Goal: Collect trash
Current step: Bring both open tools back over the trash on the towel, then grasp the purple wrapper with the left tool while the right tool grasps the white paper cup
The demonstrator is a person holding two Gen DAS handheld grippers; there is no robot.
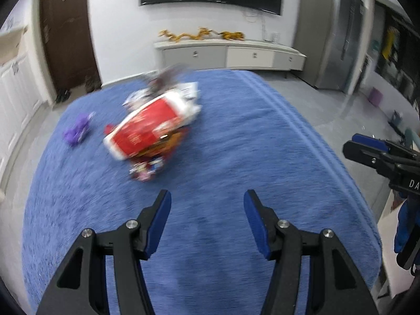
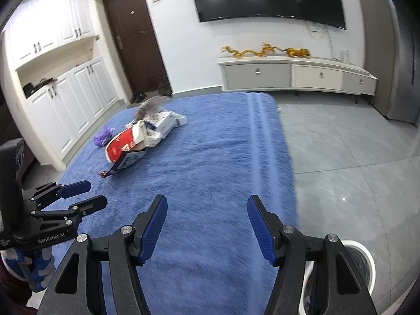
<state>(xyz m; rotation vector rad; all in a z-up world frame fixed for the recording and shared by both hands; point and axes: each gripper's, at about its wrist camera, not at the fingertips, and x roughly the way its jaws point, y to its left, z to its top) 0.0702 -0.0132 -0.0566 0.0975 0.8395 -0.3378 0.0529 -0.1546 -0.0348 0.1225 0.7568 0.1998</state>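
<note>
Left gripper (image 1: 207, 204): angled down over blue rug (image 1: 236, 144), jaws half apart, empty. Right gripper (image 2: 207, 210): same pose, empty. Trash pile (image 2: 139, 139) ahead.

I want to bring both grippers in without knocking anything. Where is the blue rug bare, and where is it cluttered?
The blue rug is bare from both grippers up to the trash pile, and right of the pile across to the rug's ridged stripe. It is crowded at the far left: boxes and wrappers heaped together, with a purple scrap beside them.
</note>
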